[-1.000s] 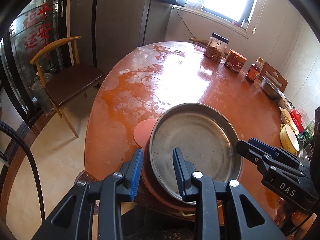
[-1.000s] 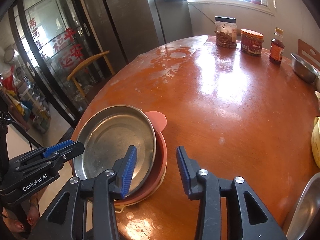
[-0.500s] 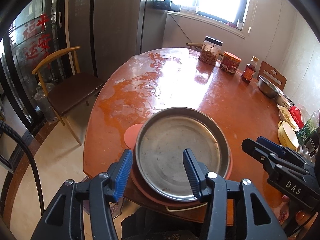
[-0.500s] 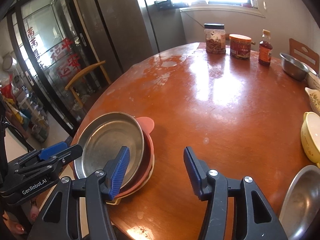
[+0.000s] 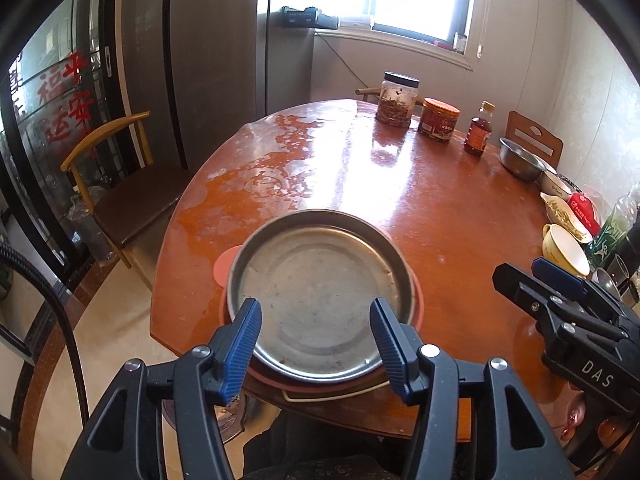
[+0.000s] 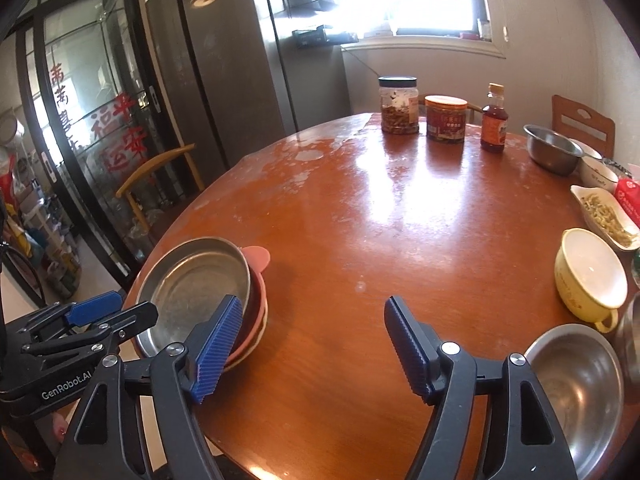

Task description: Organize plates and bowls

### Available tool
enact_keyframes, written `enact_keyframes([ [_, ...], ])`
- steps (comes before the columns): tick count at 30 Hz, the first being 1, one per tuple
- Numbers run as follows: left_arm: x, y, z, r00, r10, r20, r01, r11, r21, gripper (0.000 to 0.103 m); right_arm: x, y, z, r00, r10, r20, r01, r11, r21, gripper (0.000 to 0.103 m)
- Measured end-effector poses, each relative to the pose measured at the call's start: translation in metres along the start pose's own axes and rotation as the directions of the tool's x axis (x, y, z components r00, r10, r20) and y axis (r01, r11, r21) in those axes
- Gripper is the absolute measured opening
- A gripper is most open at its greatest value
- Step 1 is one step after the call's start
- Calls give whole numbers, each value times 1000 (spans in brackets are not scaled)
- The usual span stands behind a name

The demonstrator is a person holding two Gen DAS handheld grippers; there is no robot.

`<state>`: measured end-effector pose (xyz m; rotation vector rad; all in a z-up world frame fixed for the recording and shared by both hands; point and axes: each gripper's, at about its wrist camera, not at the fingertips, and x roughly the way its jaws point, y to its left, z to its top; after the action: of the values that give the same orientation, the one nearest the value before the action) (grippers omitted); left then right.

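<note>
A round steel plate (image 5: 318,292) lies on top of a pink plate (image 5: 226,266) at the near edge of the round wooden table (image 5: 440,208). The stack also shows in the right wrist view, steel plate (image 6: 188,292) over pink plate (image 6: 258,258). My left gripper (image 5: 316,344) is open, empty, hovering above the stack's near rim. My right gripper (image 6: 308,346) is open and empty above bare table, right of the stack. A steel bowl (image 6: 576,384) and a yellow cup-bowl (image 6: 588,272) sit at the right.
Two jars (image 6: 398,104) (image 6: 445,118), a sauce bottle (image 6: 494,120), a steel bowl (image 6: 552,152), a white bowl (image 6: 598,174) and a dish of food (image 6: 606,216) line the far and right sides. A wooden chair (image 5: 128,184) stands left of the table.
Both grippers have opened wider and drawn back and up from the stack. The left gripper let go of the steel plate's rim; the plate now rests centred on the pink plate.
</note>
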<state>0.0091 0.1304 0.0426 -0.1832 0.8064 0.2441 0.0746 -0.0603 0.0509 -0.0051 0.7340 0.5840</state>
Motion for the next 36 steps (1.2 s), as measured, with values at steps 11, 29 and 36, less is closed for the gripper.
enact_keyframes([
  [11,-7,-42,-14,999,-39,6,39,997,63,58,-39,-35,-19,997,-50,64,45,996,80,78],
  [29,-16,-122,-29,992,-128,19,123,976,179,58,-110,-97,-49,968,-187,169,157,972,172,79],
  [36,-19,-142,-32,989,-147,19,140,969,205,59,-127,-121,-56,955,-224,193,180,959,221,81],
])
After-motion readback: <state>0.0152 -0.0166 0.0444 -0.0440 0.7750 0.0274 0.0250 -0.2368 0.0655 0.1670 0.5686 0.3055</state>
